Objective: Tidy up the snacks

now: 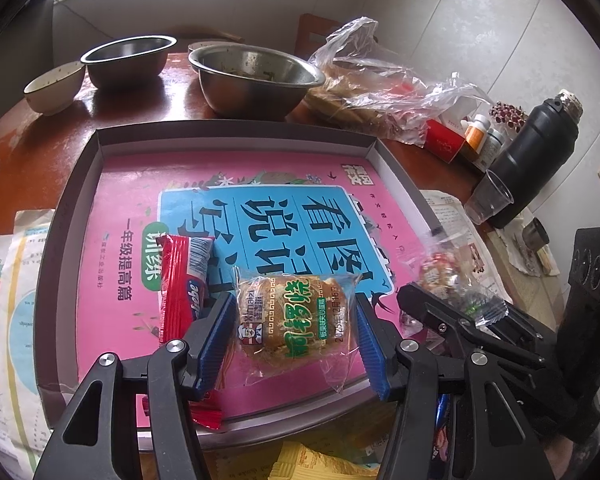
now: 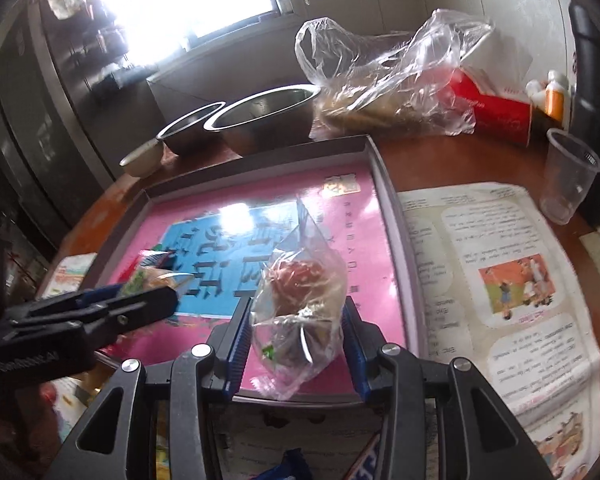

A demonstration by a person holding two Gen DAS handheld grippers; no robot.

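While both tongs hover over the tray (image 1: 236, 134), the left gripper (image 1: 296, 336) pinches a wrapped cake (image 1: 292, 320) — soft, crushable, best held mid-body; the right gripper (image 2: 298, 344) clamps a clear snack bag (image 2: 300, 300) — light, slippery film.

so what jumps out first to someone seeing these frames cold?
The shallow tray lined with a loud pink-and-blue book cover fills the middle of the table. Each gripper holds a wrapped snack over its near end: the left gripper a green-lettered cake packet, the right gripper a clear bag. A red packet lies in the tray beside the cake; steel bowls stand behind.
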